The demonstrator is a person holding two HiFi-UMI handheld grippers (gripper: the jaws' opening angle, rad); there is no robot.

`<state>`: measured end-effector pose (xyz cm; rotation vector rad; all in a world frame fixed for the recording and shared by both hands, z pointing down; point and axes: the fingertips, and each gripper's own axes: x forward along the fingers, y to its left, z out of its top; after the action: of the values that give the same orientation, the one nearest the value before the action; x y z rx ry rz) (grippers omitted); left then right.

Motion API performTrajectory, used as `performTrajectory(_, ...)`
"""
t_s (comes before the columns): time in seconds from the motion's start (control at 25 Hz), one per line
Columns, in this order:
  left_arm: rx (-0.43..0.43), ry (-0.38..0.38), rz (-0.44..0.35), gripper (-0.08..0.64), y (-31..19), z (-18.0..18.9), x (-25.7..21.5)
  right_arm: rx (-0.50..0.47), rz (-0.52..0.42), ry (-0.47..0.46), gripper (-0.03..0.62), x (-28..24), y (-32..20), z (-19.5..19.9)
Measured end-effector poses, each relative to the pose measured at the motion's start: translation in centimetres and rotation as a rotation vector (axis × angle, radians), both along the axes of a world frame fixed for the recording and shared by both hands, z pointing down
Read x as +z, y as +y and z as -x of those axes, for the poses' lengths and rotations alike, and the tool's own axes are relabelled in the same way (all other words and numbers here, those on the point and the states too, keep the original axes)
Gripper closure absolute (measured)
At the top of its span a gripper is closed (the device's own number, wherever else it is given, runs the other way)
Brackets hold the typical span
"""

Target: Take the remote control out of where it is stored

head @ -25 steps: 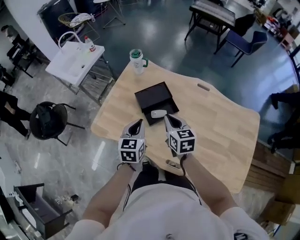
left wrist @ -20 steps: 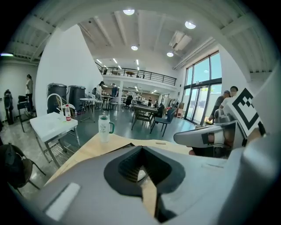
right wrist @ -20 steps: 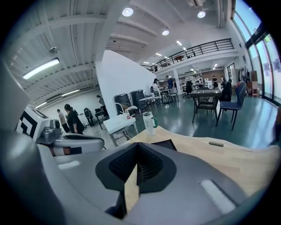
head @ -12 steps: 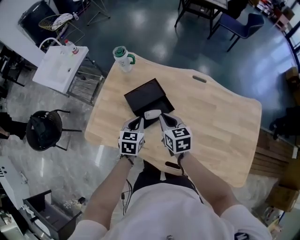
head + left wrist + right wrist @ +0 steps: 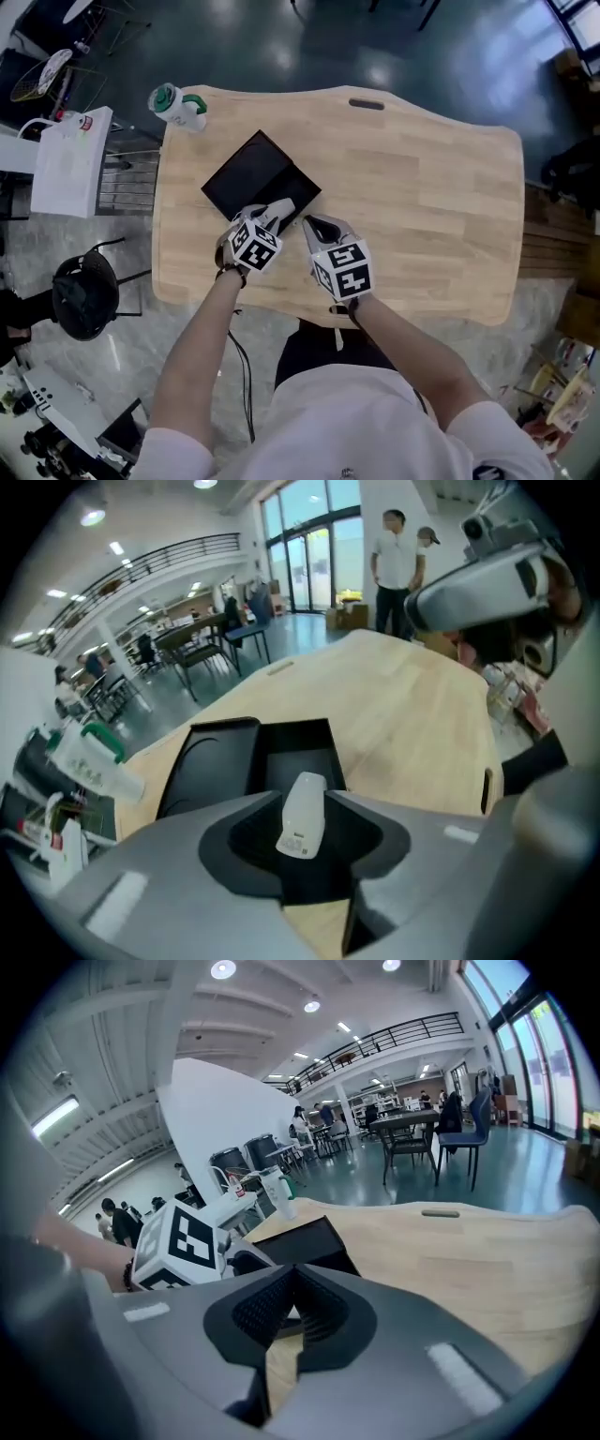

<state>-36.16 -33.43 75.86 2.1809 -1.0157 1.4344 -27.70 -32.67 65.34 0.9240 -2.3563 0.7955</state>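
Note:
A small white remote control (image 5: 304,816) lies in the tray of an open black box (image 5: 295,747) on the wooden table (image 5: 422,187). The box's lid (image 5: 206,761) lies beside the tray on the left. My left gripper (image 5: 305,801) is open, with one jaw on either side of the remote and a gap showing on both sides. In the head view the left gripper (image 5: 279,212) reaches over the near corner of the box (image 5: 251,173) and hides most of the remote. My right gripper (image 5: 315,226) hovers just right of the box, its jaws (image 5: 295,1277) shut on nothing.
A white bottle with a green cap (image 5: 178,105) stands at the table's far left corner. A slot handle (image 5: 366,103) is cut near the far edge. Off the table's left side are a white cart (image 5: 66,159) and a black stool (image 5: 84,300). People stand in the background.
Both grippers have moved forward to the box's near corner. The left gripper now has its jaws on either side of the remote. The head camera has swung to look more steeply down.

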Motion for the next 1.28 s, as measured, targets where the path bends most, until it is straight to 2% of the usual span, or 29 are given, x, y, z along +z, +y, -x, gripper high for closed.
performTrajectory(0.12,0.145,-0.071,0.087,0.373,-0.5,-0.8,3.6,0.034,0.020,0.003,0.566,1.8,-0.4,-1.3)
performTrajectory(0.28,0.287,-0.145,0.175,0.327,-0.6,-1.3,6.9,0.079,0.055,0.001,0.566,3.7,-0.4,-2.8)
performTrajectory(0.52,0.385,-0.244,0.258,0.279,-1.0,-1.3,9.2,0.122,0.083,-0.022,0.566,5.5,-0.5,-4.1)
performTrajectory(0.84,0.444,-0.370,0.344,0.269,-0.3,-0.4,11.5,0.126,0.104,-0.040,0.566,6.1,0.0,-4.3)
performTrajectory(1.12,0.471,-0.370,0.354,0.279,-0.3,-0.6,11.7,0.142,0.100,-0.042,0.566,6.2,0.0,-4.9)
performTrajectory(1.28,0.420,-0.331,0.327,0.284,-0.4,-0.4,11.1,0.147,0.089,-0.040,0.566,5.7,0.1,-5.4)
